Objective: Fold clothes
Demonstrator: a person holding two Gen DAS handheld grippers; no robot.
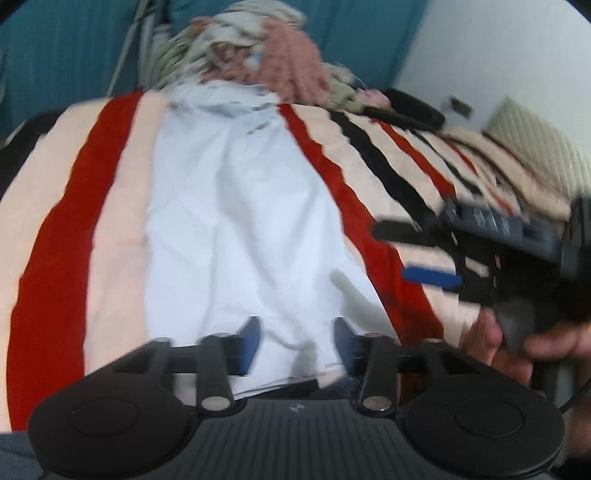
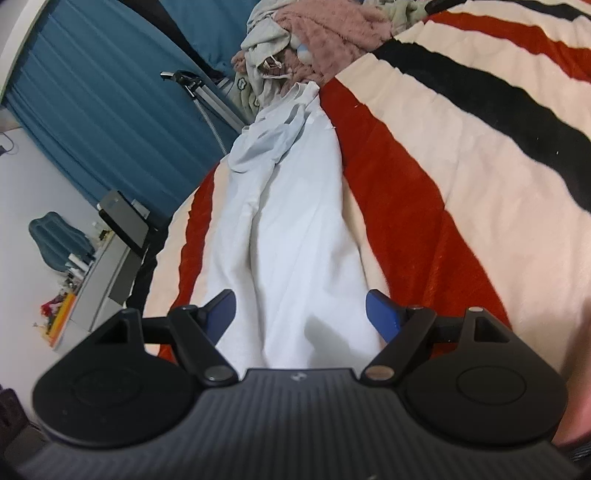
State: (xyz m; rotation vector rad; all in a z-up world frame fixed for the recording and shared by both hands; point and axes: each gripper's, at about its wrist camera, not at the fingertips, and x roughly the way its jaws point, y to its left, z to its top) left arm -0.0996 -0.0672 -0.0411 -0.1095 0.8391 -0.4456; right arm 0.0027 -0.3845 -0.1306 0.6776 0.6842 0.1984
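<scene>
A long white garment (image 1: 229, 221) lies lengthwise on a bed cover (image 1: 55, 258) striped red, cream and black, narrowing toward a crumpled far end. My left gripper (image 1: 297, 332) hovers over its near hem, open, with the cloth edge lying below the gap and no pad pressing on it. To the right in this blurred view a hand (image 1: 487, 339) holds my right gripper (image 1: 391, 253). In the right wrist view the right gripper (image 2: 301, 306) stands wide open above the near part of the white garment (image 2: 295, 240), its blue pads on either side and apart from the cloth.
A heap of mixed clothes (image 1: 258, 62), pink and pale green, sits at the far end of the bed, also as the heap (image 2: 325, 26). A black object (image 1: 413, 107) lies at the far right. Teal curtain (image 2: 92, 103), a tripod (image 2: 199, 92) and a desk (image 2: 107, 269) stand left of the bed.
</scene>
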